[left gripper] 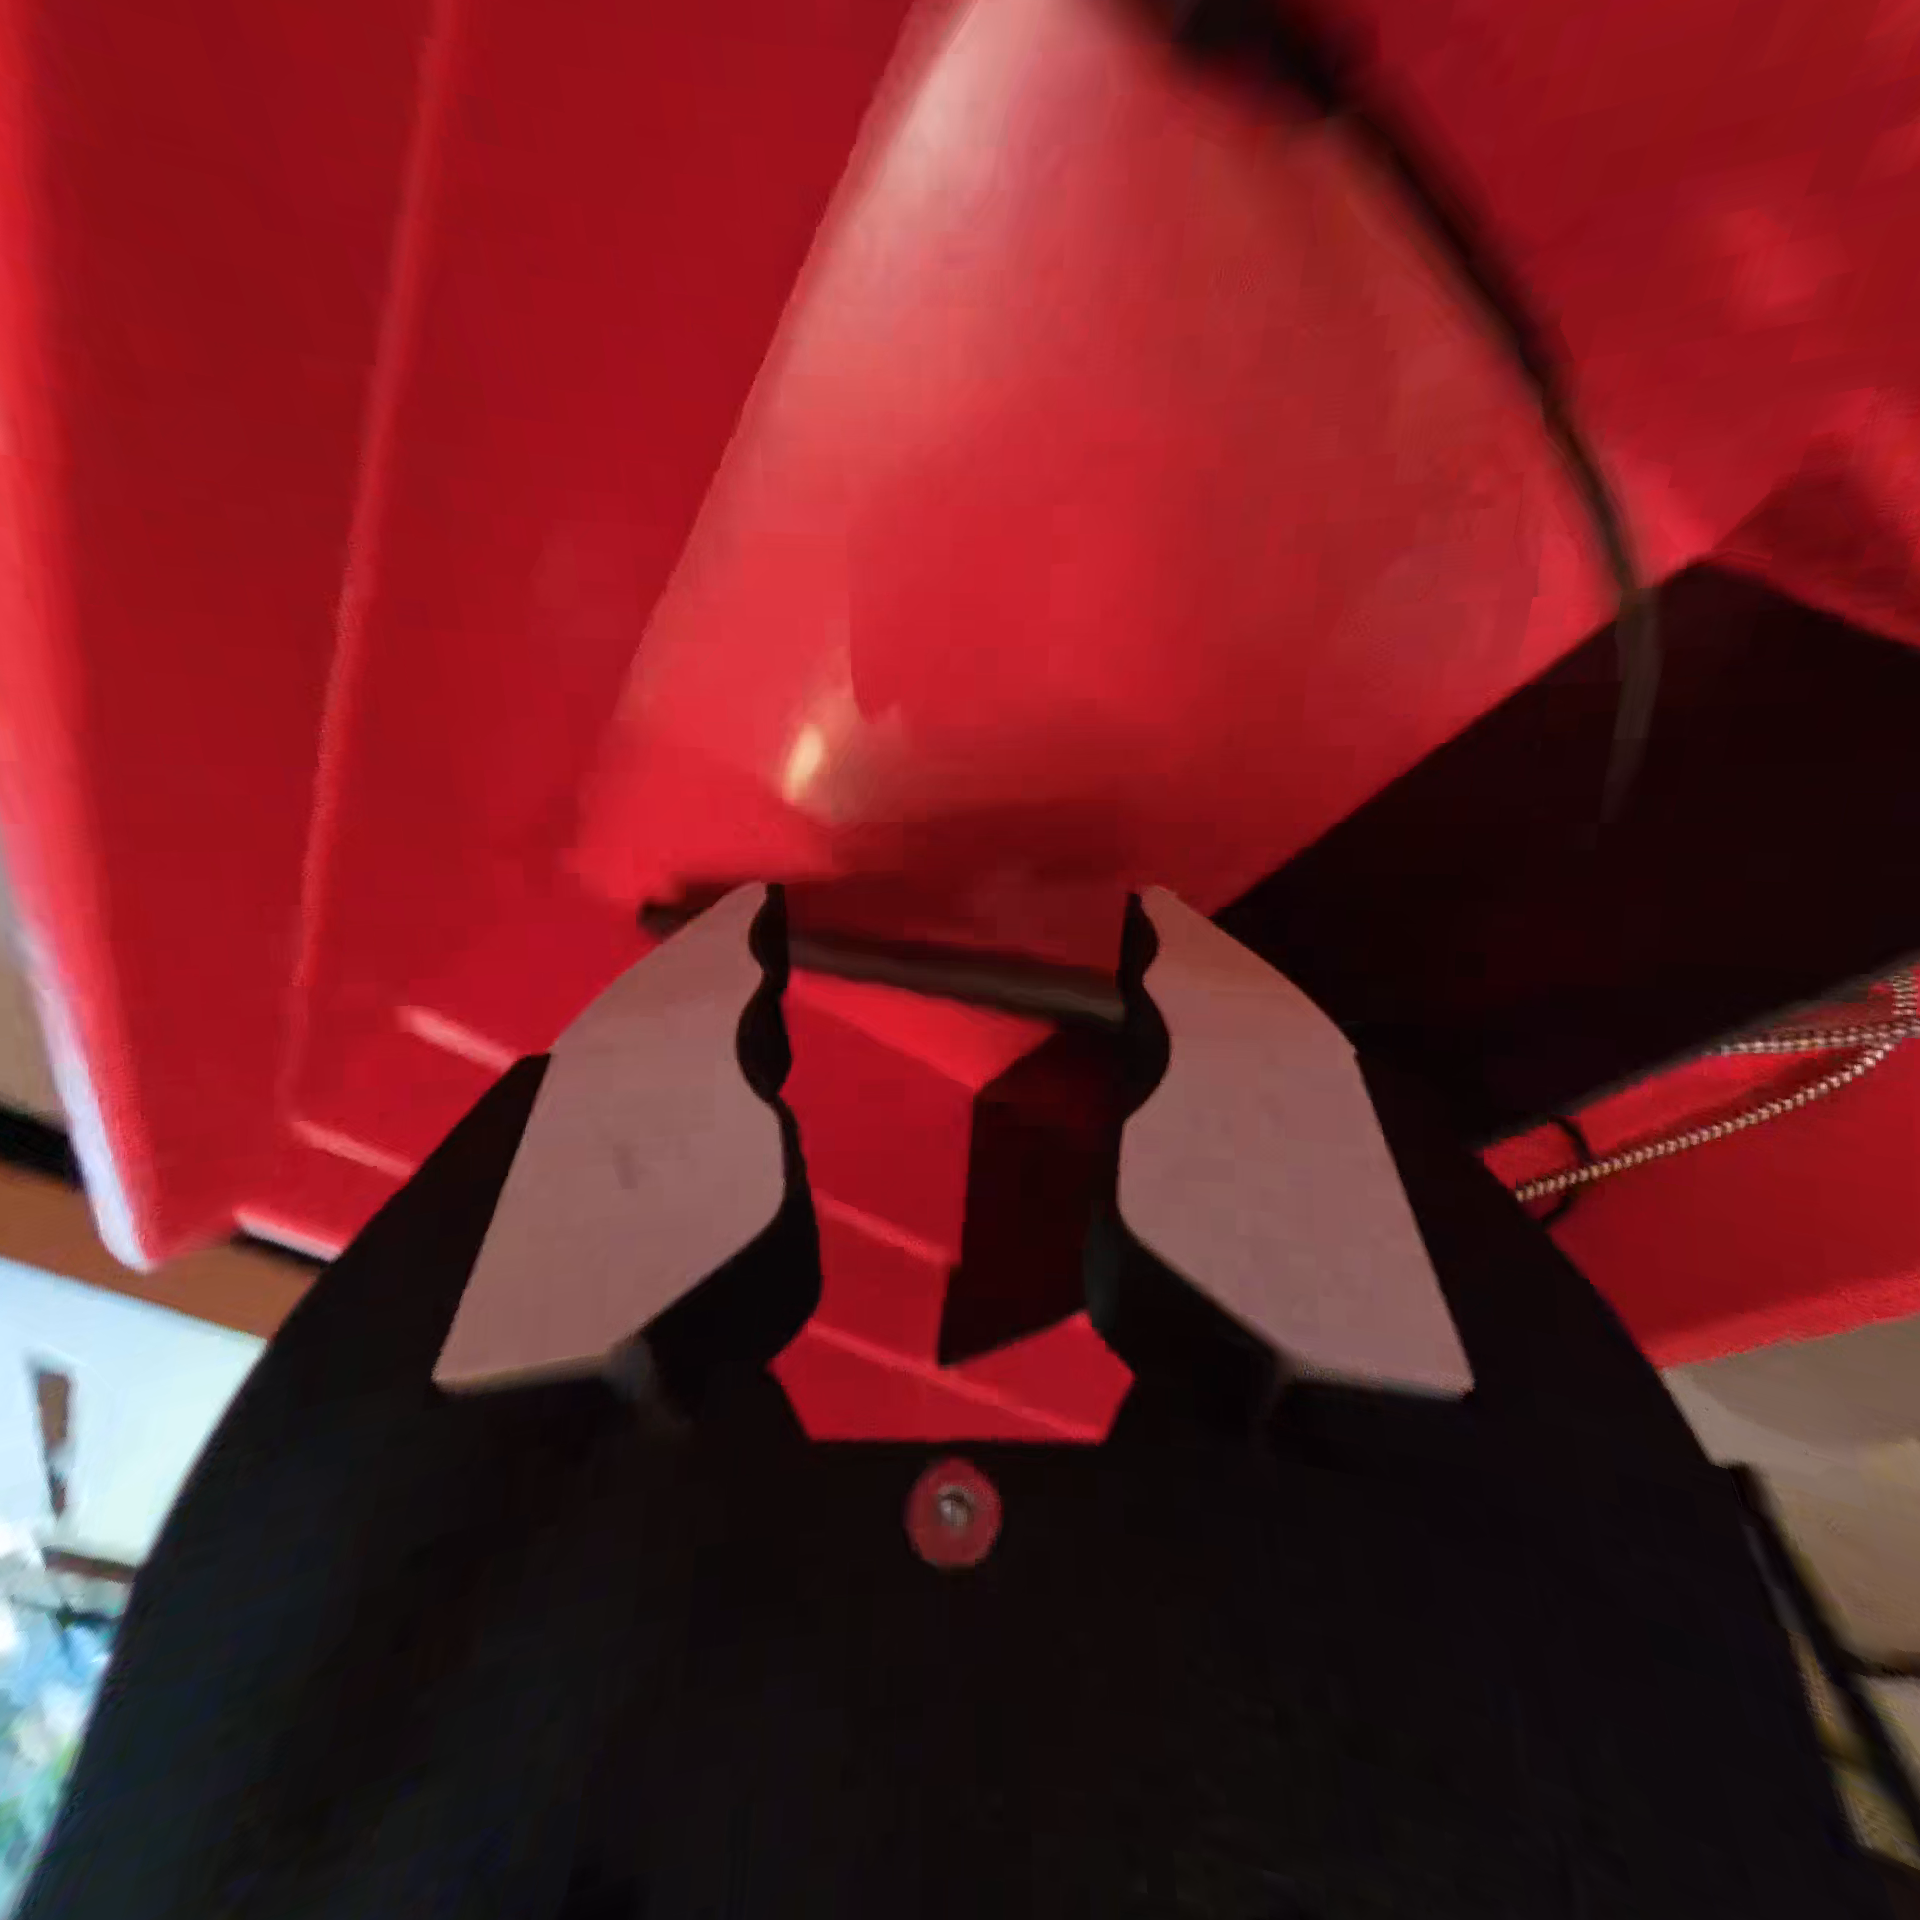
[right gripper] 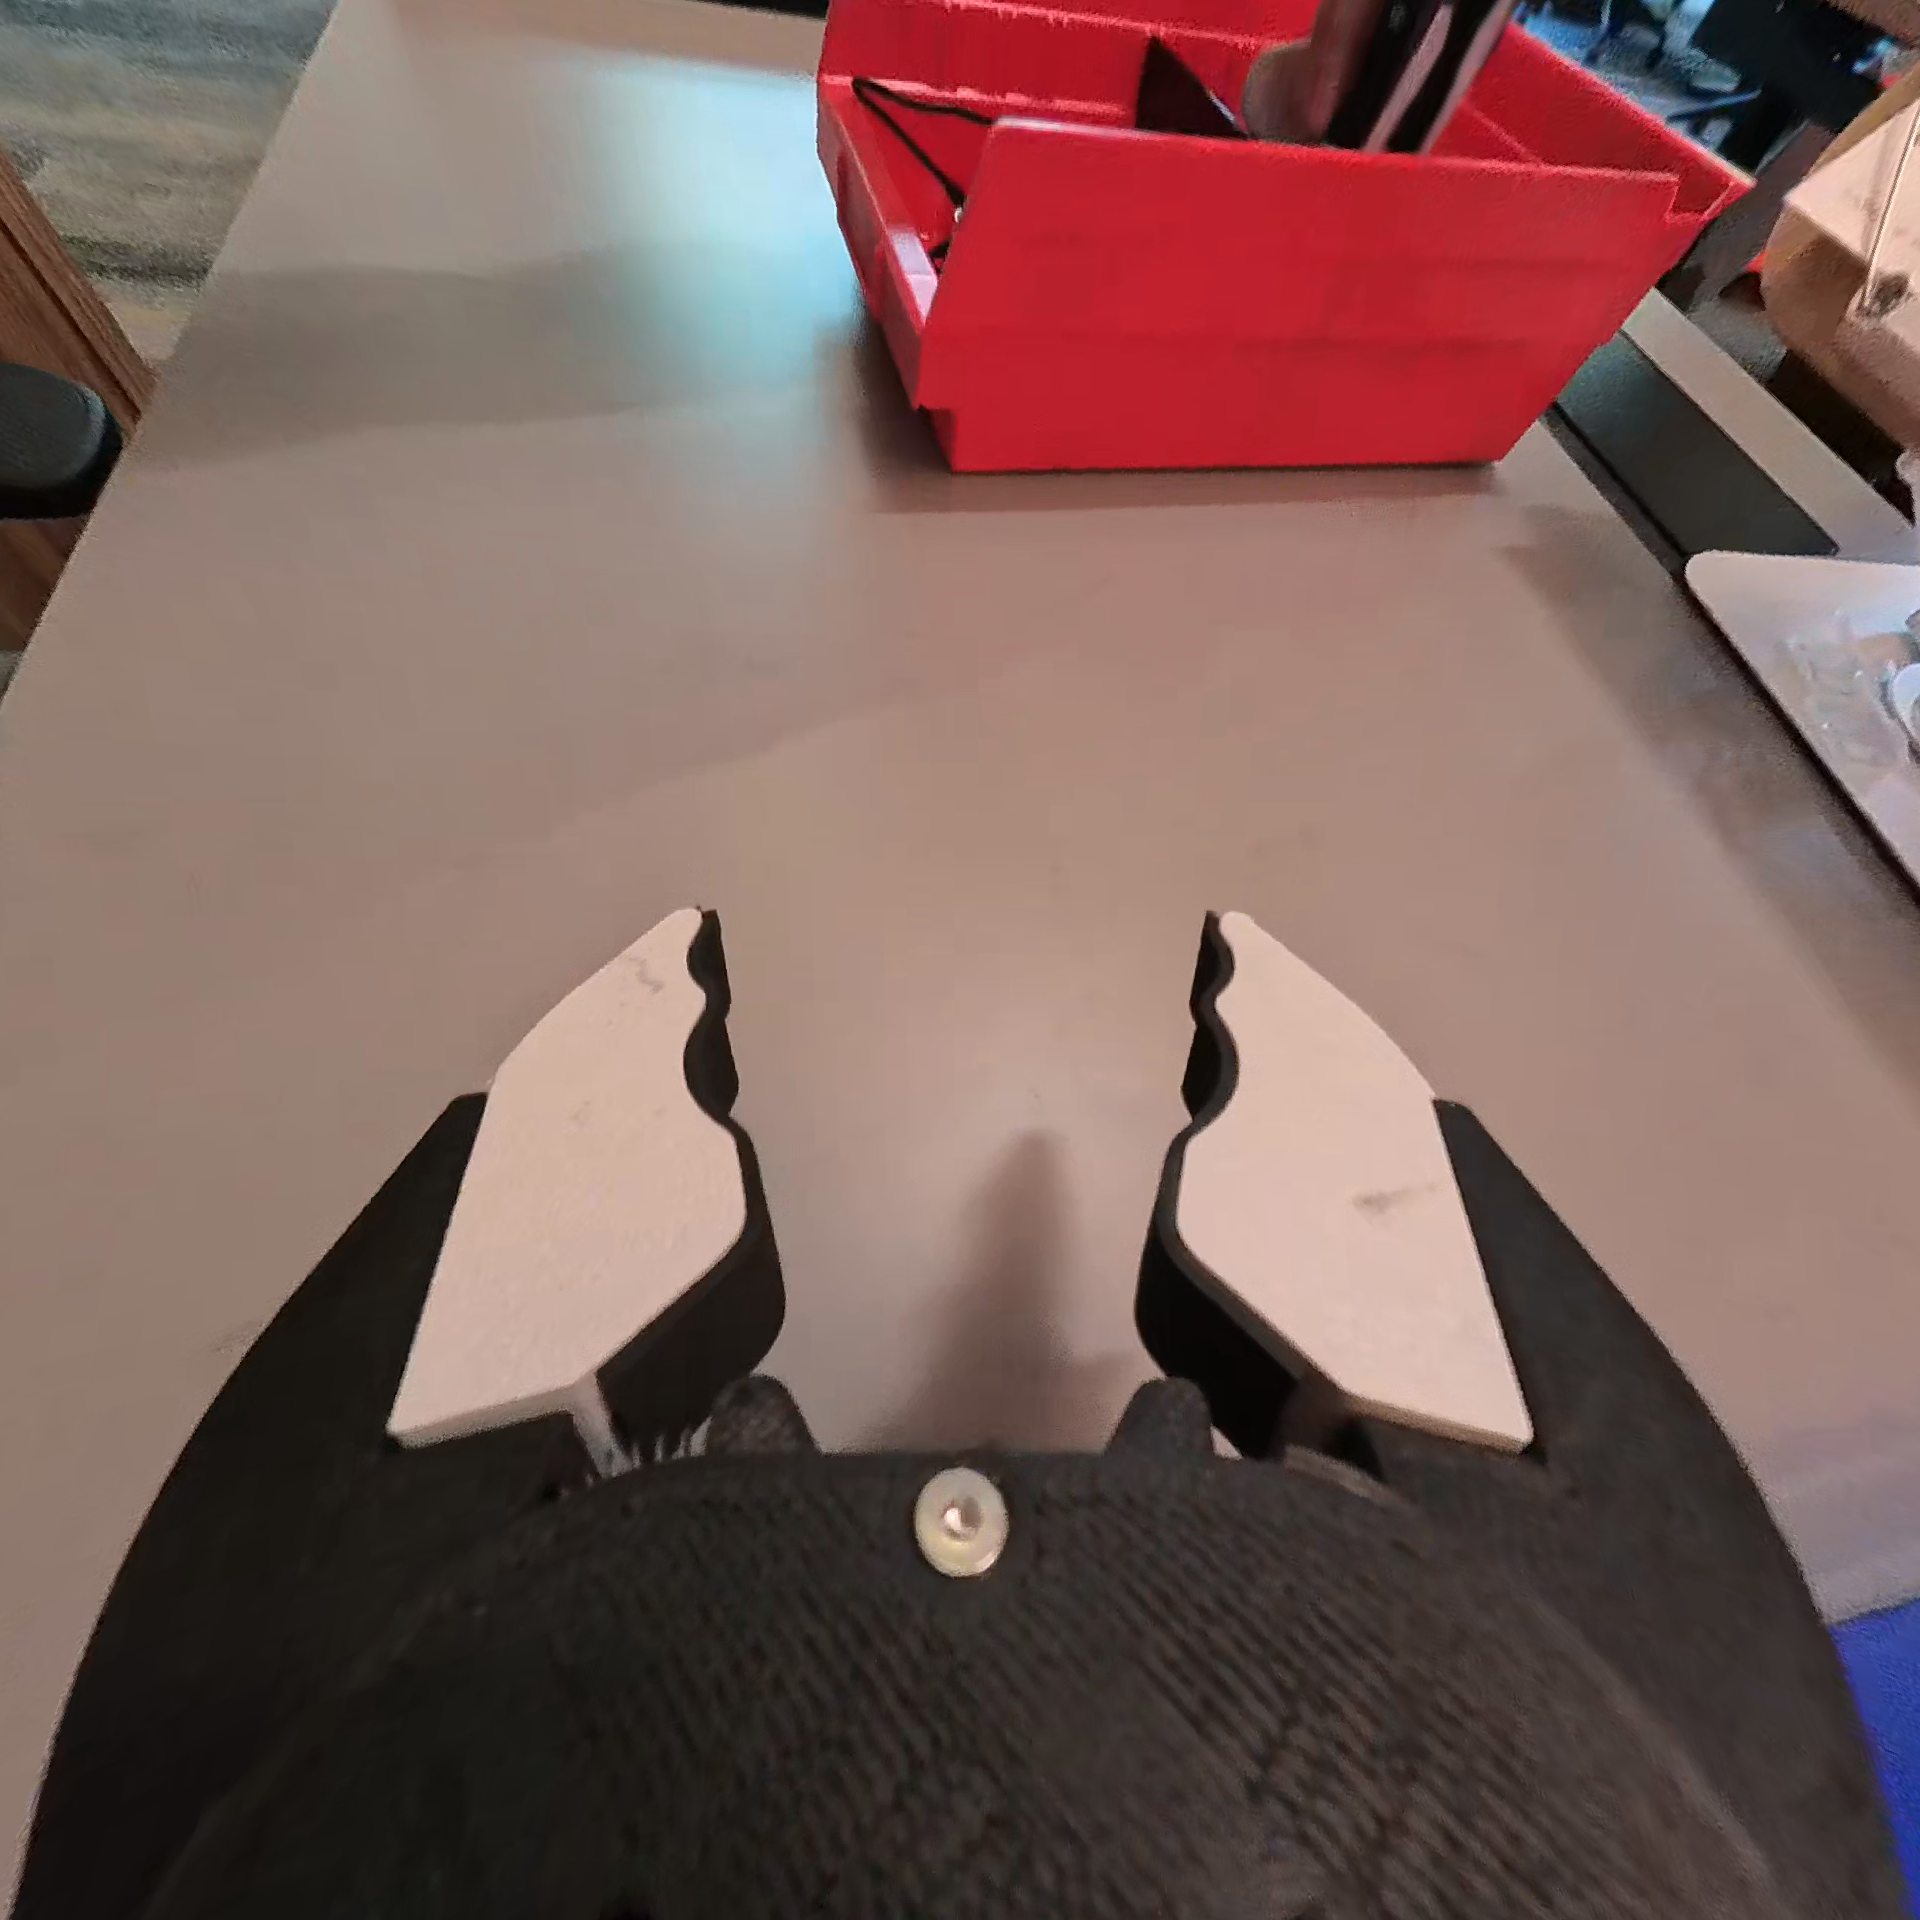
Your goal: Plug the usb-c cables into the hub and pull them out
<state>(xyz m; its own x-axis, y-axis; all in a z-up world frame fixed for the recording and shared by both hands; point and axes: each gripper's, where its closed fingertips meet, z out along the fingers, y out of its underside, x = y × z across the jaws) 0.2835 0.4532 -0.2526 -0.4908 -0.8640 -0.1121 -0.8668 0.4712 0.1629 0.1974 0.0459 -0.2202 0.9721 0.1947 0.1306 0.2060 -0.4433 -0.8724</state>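
Nearest in the right wrist view, the right gripper [right gripper: 961, 925], black-bodied with pale finger plates, is held low over the smooth grey tabletop [right gripper: 623, 644] with its jaws spread wide and nothing between them; it is kept well short of the red plastic bin [right gripper: 1247, 343], which is taken here as the landmark. Beyond it, at the far side of that bin, the left gripper [right gripper: 1382, 73] is seen reaching down into the bin from above. In the left wrist view the left gripper [left gripper: 951, 899] is shown deep inside the bin [left gripper: 312, 520], jaws parted and closed on nothing, its tips just short of a thin dark cable [left gripper: 935, 966] that is laid across the red floor. To the right of the tips, still inside the bin, a flat black block [left gripper: 1610, 810] is seen, probably the hub, though blur prevents certainty. Farther in, a thin black cable [left gripper: 1507, 343] is run along the bin's inner wall, and a braided silver-and-red cable [left gripper: 1766, 1081] is draped at the bin's right edge. No plug is seen seated in the block, so the task is judged to be at its start: nothing is grasped yet, and both plugging in and pulling out are left to be done.
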